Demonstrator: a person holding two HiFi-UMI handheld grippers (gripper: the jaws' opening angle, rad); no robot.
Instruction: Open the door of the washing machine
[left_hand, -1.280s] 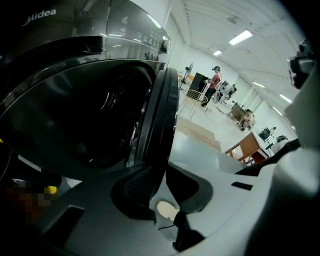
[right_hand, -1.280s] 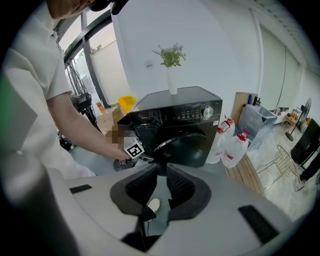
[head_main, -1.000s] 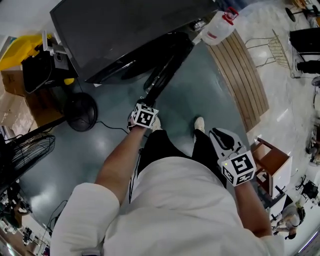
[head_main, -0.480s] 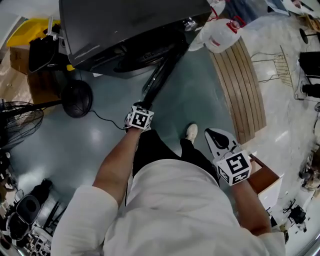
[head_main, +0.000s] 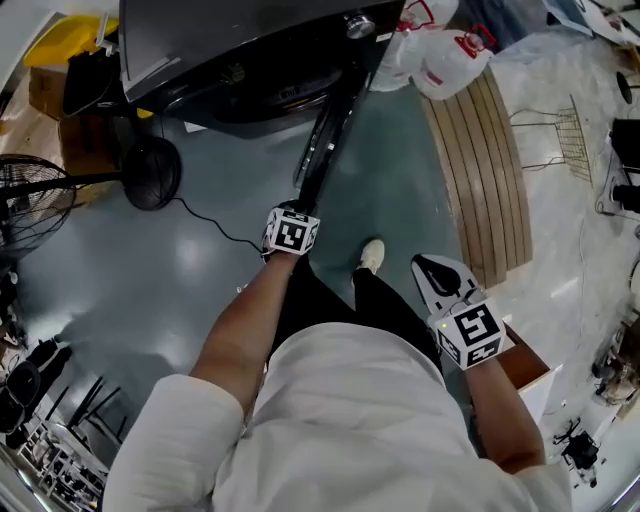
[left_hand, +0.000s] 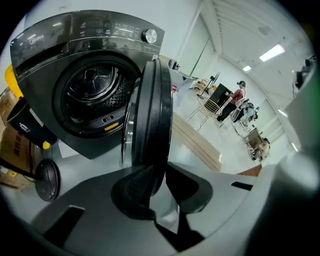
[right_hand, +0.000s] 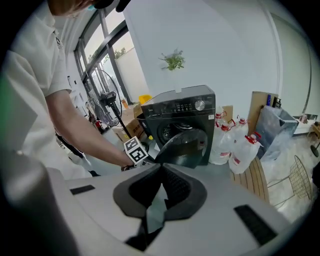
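Observation:
The black washing machine (head_main: 250, 50) stands at the top of the head view, its drum (left_hand: 92, 92) showing in the left gripper view. Its round door (head_main: 325, 140) is swung out and seen edge-on. My left gripper (head_main: 299, 207) is shut on the door's free rim (left_hand: 152, 120), one pad on each side of it. My right gripper (head_main: 440, 275) hangs by my right hip, away from the machine. It is shut with nothing in it (right_hand: 161, 172); its jaws have just been closing, then opening a trifle. The right gripper view shows the door (right_hand: 186, 145) held open.
Plastic jugs (head_main: 440, 60) stand right of the machine beside a slatted wooden platform (head_main: 480, 170). A fan base (head_main: 150, 172) with its cable and a fan cage (head_main: 35, 200) are on the left. My foot (head_main: 370, 255) is just behind the door. A brown box (head_main: 525, 365) is at my right.
The left gripper has drawn the door's rim farther out from the machine, so the door stands wider. My feet have shifted back. The right gripper has kept its spot by my hip.

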